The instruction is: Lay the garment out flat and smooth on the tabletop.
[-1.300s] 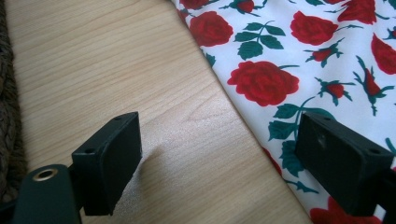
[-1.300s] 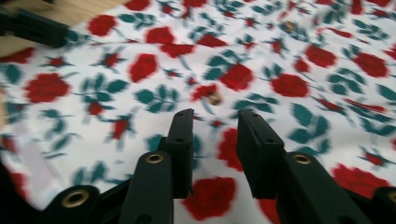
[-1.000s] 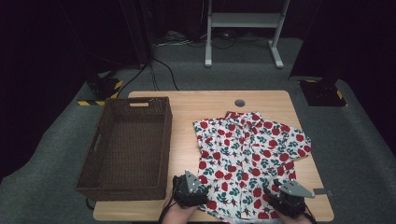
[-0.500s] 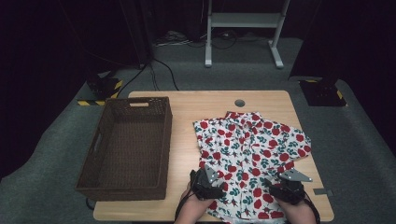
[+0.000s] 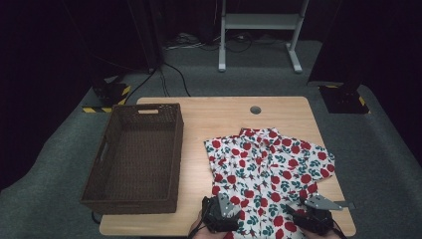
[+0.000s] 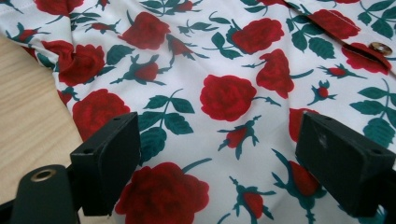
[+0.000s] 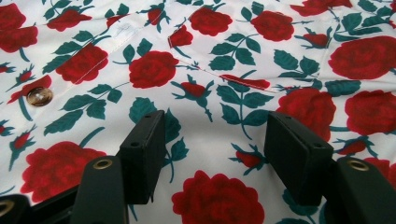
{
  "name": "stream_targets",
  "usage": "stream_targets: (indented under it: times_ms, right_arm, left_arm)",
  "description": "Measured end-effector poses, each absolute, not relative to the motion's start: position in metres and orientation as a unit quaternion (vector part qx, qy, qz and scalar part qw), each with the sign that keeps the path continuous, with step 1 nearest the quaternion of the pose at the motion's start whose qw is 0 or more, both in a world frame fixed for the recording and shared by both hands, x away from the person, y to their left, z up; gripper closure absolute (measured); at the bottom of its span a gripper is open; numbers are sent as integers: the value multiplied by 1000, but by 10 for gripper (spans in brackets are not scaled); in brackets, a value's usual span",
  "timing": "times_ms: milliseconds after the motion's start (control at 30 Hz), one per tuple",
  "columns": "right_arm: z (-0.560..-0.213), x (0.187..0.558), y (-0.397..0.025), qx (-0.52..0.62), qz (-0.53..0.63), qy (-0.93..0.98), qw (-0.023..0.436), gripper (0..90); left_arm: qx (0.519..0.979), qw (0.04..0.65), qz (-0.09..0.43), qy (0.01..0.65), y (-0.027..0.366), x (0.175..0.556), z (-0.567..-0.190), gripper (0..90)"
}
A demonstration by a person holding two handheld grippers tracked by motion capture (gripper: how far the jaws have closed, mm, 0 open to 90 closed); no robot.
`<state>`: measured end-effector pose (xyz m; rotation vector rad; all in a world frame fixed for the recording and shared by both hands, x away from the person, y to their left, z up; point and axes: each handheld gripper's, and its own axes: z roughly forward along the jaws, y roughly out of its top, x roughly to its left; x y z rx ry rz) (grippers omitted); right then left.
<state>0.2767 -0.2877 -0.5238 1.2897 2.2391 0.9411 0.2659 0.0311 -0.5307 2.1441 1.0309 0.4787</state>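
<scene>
A white shirt printed with red roses and green leaves lies spread flat on the right half of the wooden table. At its near hem, left of centre, sits my left gripper; in the left gripper view the left gripper stands open just above the shirt near its left edge. Over the right part of the hem is my right gripper; the right gripper view has the right gripper open over the shirt, with a brown button to the left.
A dark woven basket with handle slots stands empty on the left half of the table. A round cable hole sits near the far edge. Beyond the table are grey floor, cables and a white stand.
Both grippers have moved inward and forward over the shirt's near hem; the left one came in from the left of the shirt onto the fabric. The shirt has not moved.
</scene>
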Motion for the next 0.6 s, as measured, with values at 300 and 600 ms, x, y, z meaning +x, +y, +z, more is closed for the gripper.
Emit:
stream_targets:
  times_ms: [300,600]
  right_arm:
    - [-515,306,-288,471,351,779,221,330]
    - [-527,322,-284,483,334,780,214,325]
  left_arm:
    - [824,366,203,382,18,306,-513,147]
    - [834,349,176,390,3,322,-531,146]
